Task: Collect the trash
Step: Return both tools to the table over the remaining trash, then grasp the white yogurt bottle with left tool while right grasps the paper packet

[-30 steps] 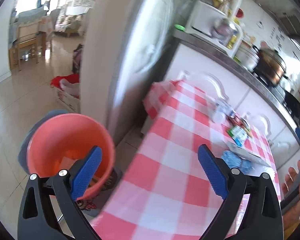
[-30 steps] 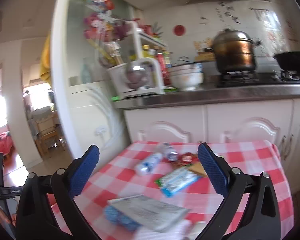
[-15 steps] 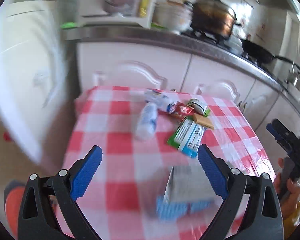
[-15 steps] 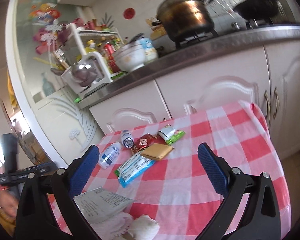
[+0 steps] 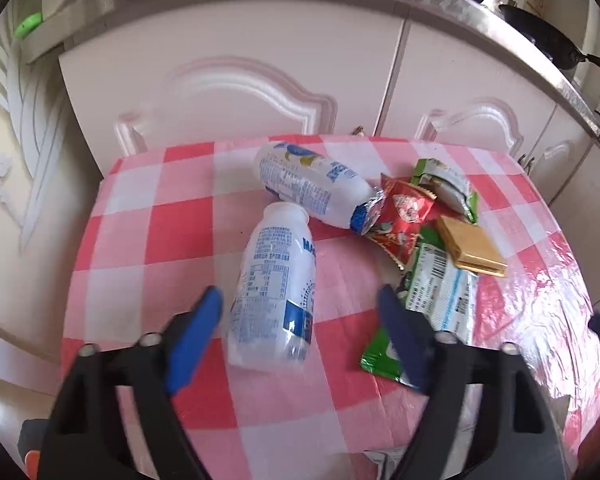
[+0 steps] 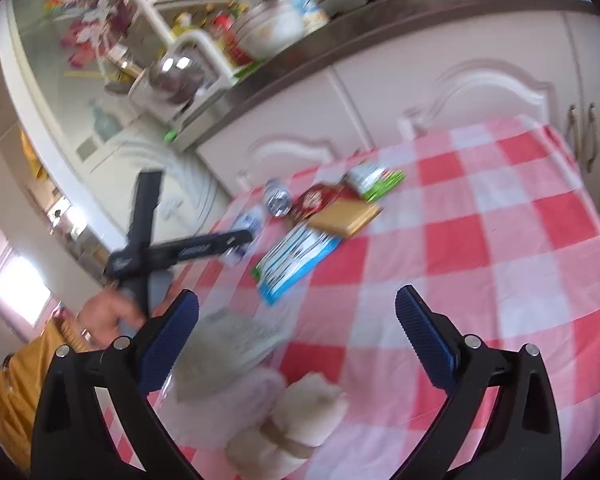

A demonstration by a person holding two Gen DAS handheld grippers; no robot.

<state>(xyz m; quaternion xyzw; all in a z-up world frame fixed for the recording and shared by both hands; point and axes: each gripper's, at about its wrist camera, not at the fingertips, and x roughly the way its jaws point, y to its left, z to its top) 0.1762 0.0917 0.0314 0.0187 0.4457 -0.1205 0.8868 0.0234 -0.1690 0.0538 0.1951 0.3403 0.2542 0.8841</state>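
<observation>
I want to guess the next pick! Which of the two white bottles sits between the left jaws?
The nearer bottle, its plain white neck pointing at the cupboards. The other bottle lies crosswise behind it, foil end touching the red wrapper.

From my right wrist camera, the right gripper [image 6: 296, 320] hangs with its blue pads wide apart and nothing between them, above the near part of the red-and-white checked table [image 6: 480, 240]. Toward the table's far edge lies a cluster of trash: a green-and-white wrapper [image 6: 376, 180], a red wrapper [image 6: 316, 198], a tan packet [image 6: 346, 218] and a blue-and-white wrapper [image 6: 296, 260], with a small bottle [image 6: 278, 200] beside the red one. At the near left edge I see a blurred paper sheet [image 6: 232, 344] and crumpled tissues [image 6: 292, 420]. The left gripper [image 6: 236, 242] reaches in over the table's left edge; its jaws are too blurred to read.
</observation>
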